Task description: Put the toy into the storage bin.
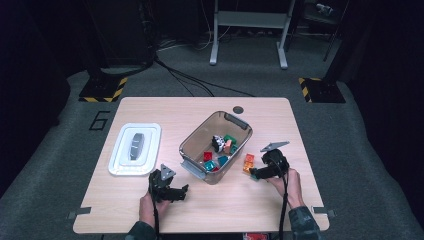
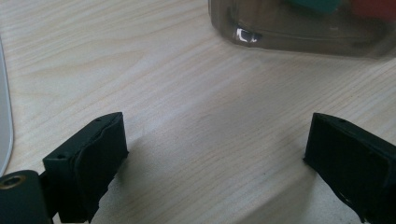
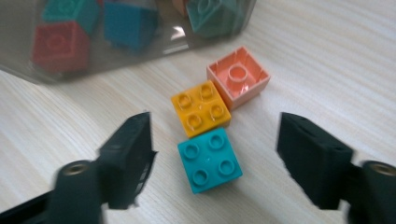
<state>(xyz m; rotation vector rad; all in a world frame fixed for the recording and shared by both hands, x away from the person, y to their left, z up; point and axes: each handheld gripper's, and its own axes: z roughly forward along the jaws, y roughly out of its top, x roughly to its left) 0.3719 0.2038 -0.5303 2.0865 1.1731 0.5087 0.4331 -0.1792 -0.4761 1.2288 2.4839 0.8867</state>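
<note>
Three toy bricks lie in a row on the table beside the bin: a teal brick nearest, a yellow brick behind it, and a salmon brick lying upside down. My right gripper is open low over the table. Its jaws stand on either side of the teal brick without touching it. In the high view the right gripper points left at the orange and yellow bricks. My left gripper is open over bare wood, nothing between its jaws; it also appears at the table's front.
A smoky clear bin holding several coloured bricks sits at the table's middle, its corner just ahead of the left gripper. A white lid with a grey handle lies at the left. The table's front edge is near both hands.
</note>
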